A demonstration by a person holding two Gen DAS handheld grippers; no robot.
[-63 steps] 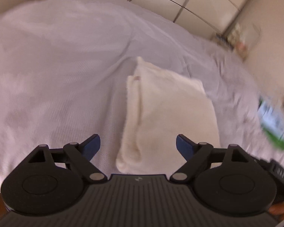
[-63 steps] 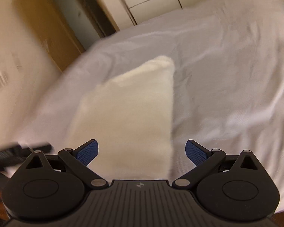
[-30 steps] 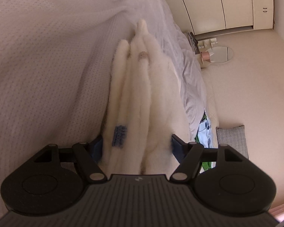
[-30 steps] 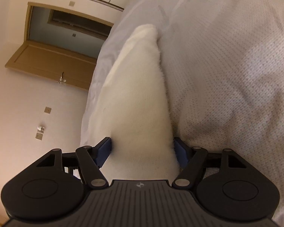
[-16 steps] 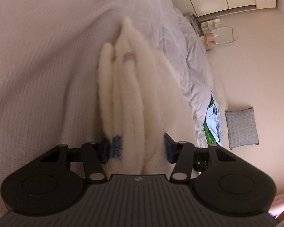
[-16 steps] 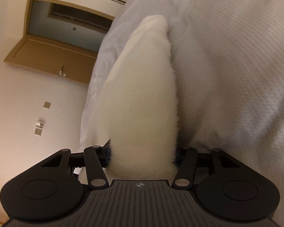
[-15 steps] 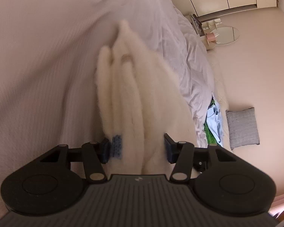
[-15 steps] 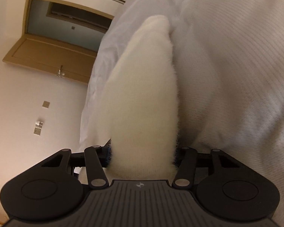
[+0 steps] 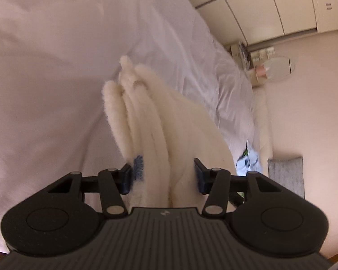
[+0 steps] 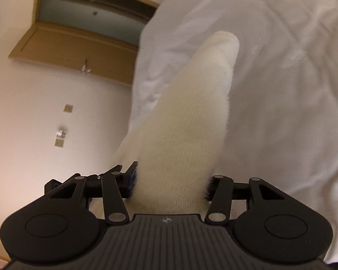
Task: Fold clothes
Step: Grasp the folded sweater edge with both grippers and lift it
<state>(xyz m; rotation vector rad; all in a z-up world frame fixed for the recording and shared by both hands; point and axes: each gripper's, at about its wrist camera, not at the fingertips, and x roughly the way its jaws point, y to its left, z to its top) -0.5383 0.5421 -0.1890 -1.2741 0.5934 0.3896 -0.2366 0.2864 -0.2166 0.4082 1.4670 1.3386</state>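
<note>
Vs 0.5 s ago: folded cream garment (image 9: 160, 121) lifted slightly higher off bed (image 9: 45, 67). Left gripper (image 9: 163, 175) and right gripper (image 10: 170, 181) still clenched on its stacked layers. Near edge hidden behind gripper bodies; background motion-blurred.

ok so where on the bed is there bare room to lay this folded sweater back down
Both the left gripper and the right gripper are clamped on the cream sweater. The white bedspread is bare to the left of the sweater in the left wrist view, and to its right in the right wrist view. It gets crowded at the bed's edge by the green and blue clothes.
</note>
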